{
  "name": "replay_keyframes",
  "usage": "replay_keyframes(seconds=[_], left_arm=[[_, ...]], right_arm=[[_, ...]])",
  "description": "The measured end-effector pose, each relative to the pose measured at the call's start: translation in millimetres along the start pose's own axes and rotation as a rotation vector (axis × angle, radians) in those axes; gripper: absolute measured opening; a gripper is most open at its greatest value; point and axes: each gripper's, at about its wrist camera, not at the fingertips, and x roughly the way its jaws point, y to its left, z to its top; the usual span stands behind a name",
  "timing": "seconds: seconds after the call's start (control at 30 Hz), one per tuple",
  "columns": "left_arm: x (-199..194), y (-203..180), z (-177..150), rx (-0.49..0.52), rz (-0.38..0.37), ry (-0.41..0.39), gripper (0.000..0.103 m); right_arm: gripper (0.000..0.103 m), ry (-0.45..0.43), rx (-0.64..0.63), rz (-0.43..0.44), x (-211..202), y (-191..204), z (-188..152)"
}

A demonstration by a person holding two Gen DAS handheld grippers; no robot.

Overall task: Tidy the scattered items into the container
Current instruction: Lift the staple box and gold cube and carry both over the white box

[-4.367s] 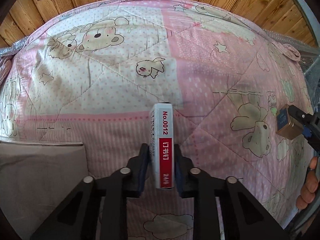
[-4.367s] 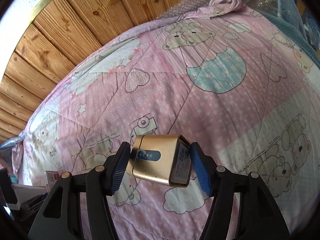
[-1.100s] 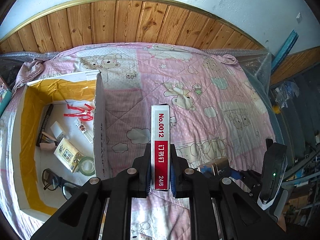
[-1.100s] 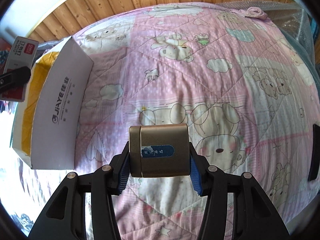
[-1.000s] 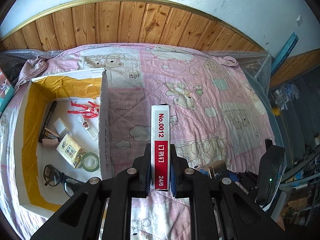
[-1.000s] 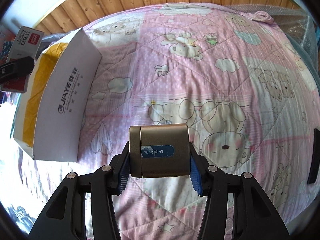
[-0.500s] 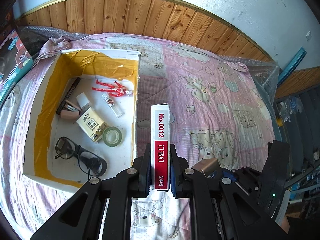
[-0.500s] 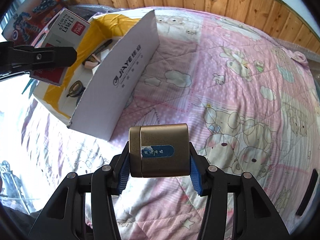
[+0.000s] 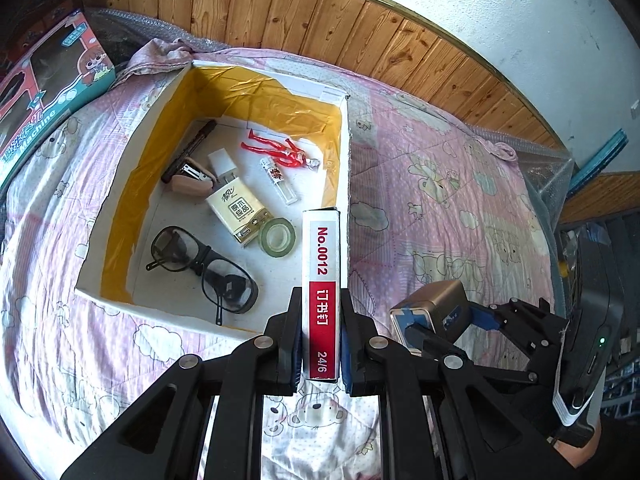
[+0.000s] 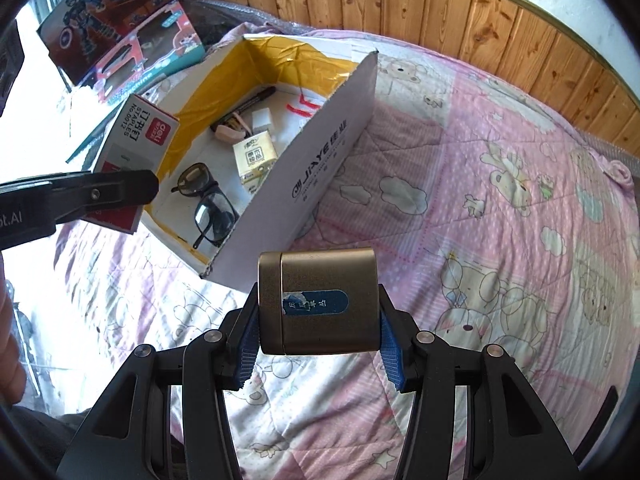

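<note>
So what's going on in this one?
A person is tidying items into a cardboard box on a pink quilt. The left hand-held gripper holds a staples box by the box's near edge; the right hand-held gripper holds a gold tin over the quilt. Glasses and tape already lie inside.

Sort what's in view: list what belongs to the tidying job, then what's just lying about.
Job: staple box in the left gripper; gold tin in the right gripper; cardboard box.

Lying about: toy boxes, quilt.
</note>
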Motion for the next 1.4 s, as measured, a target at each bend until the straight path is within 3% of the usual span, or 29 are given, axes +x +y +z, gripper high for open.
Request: replay_keyframes(seconds=[0.57, 1.1, 1.4], left_arm=[[-14.0, 26.1, 11.7, -0.078, -0.015, -0.044, 0.015], [8.7, 34.2, 15.3, -0.118, -0.052, -0.004, 0.015], [27.9, 33.3, 24.2, -0.141, -0.081, 0.025, 0.015]], right_arm=[[0.053, -0.029, -0.127, -0.009, -6.8, 29.9, 41.6], [0.053, -0.032, -0.197, 0.026, -11.1, 41.9, 85.7], [0.053, -0.036, -0.142, 0.121, -15.1, 26.1, 134.2]])
